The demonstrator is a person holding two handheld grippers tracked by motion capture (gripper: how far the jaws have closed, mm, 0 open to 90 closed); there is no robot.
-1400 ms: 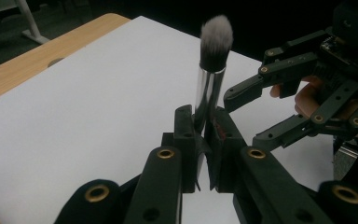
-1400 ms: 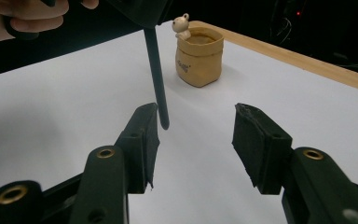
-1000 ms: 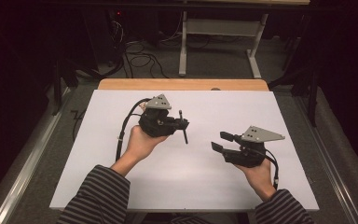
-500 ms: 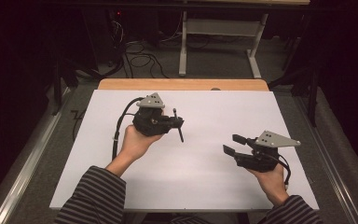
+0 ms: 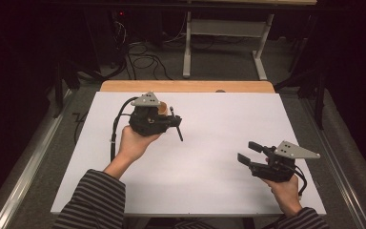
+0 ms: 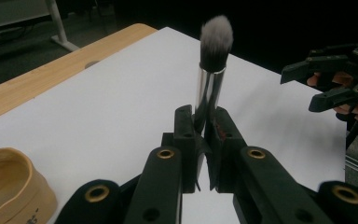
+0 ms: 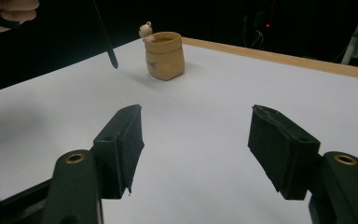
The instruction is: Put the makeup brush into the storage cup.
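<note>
Brush [image 6: 213, 60] clamped upright in left gripper [image 6: 200, 135] fingers — ready for cup [image 7: 164, 55] at twelve o'clock; right gripper [image 7: 198, 151] fingers just opening, wide, empty.

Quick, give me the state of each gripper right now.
Left gripper: shut on the black-handled makeup brush with a silver ferrule.
Right gripper: open, nothing between its jaws, which have just been opening.

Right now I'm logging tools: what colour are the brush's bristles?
The brush bristles are dark at the base, pale grey-white at the tip; clearest in the left gripper view.
</note>
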